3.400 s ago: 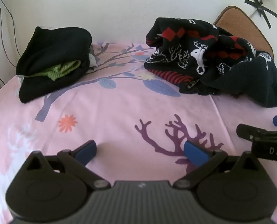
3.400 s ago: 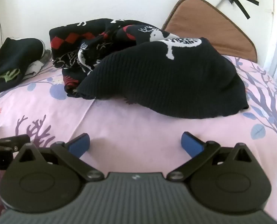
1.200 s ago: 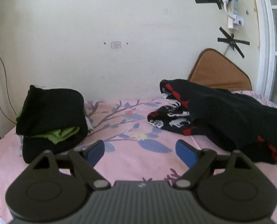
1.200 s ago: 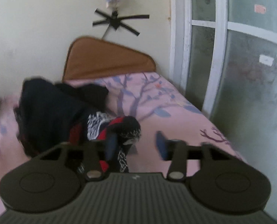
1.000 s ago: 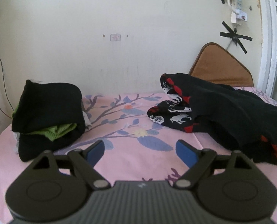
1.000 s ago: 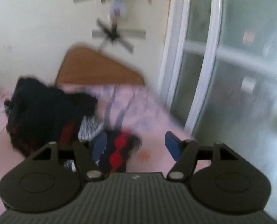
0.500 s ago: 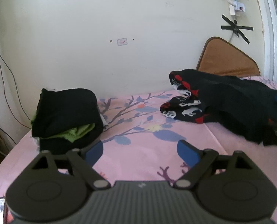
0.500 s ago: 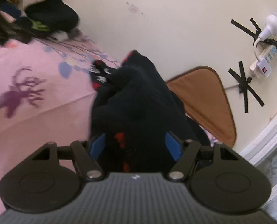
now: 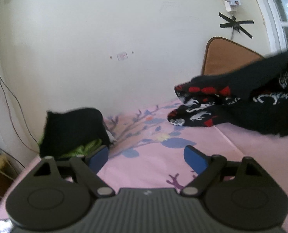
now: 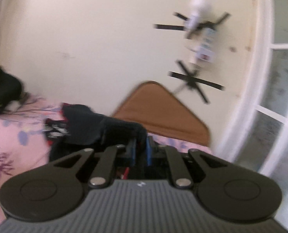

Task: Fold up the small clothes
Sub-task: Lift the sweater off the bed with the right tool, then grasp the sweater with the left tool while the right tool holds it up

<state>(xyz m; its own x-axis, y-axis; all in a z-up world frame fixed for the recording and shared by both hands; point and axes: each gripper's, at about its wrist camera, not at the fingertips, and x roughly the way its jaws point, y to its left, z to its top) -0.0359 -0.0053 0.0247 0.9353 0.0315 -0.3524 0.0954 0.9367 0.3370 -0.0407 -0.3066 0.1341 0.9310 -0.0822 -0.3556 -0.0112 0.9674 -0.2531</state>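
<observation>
Since the frame before, your right tongs [image 10: 140, 150] went from spread around the black patterned sweater [image 9: 241, 104] to clamped tight on a fold of its black knit, one end lifted off the pink bed sheet [image 9: 182, 155]. Your left tongs [image 9: 146, 156] stood wide, nothing between them, above the sheet. Folded pile [image 9: 74, 130] sat far left by the wall.
</observation>
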